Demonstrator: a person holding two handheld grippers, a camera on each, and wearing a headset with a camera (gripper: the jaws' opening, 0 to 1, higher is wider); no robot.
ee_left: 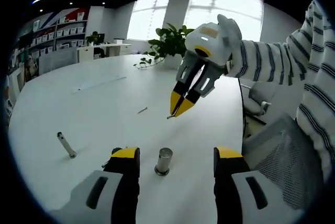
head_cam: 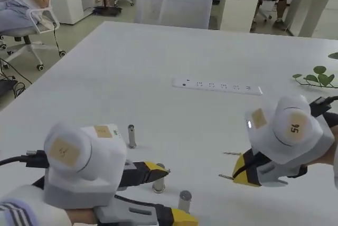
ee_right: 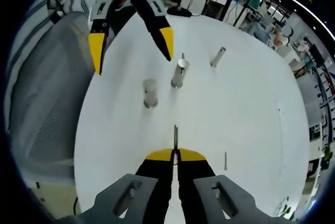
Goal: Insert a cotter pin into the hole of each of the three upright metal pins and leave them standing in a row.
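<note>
Our right gripper point(ee_right: 175, 153) has its jaws pressed together on a cotter pin point(ee_right: 175, 139), shaft poking out ahead toward the three upright metal pins point(ee_right: 179, 73) in their row on the white table point(ee_right: 251, 103). Our left gripper point(ee_left: 176, 153) sits spread wide with the nearest metal pin point(ee_left: 165, 161) between its jaws, untouched. We can't make out the hole from here, so we'd steady that pin gently with the left, find the hole, line the cotter pin up level with it, and feed it in straight without tipping the row.
</note>
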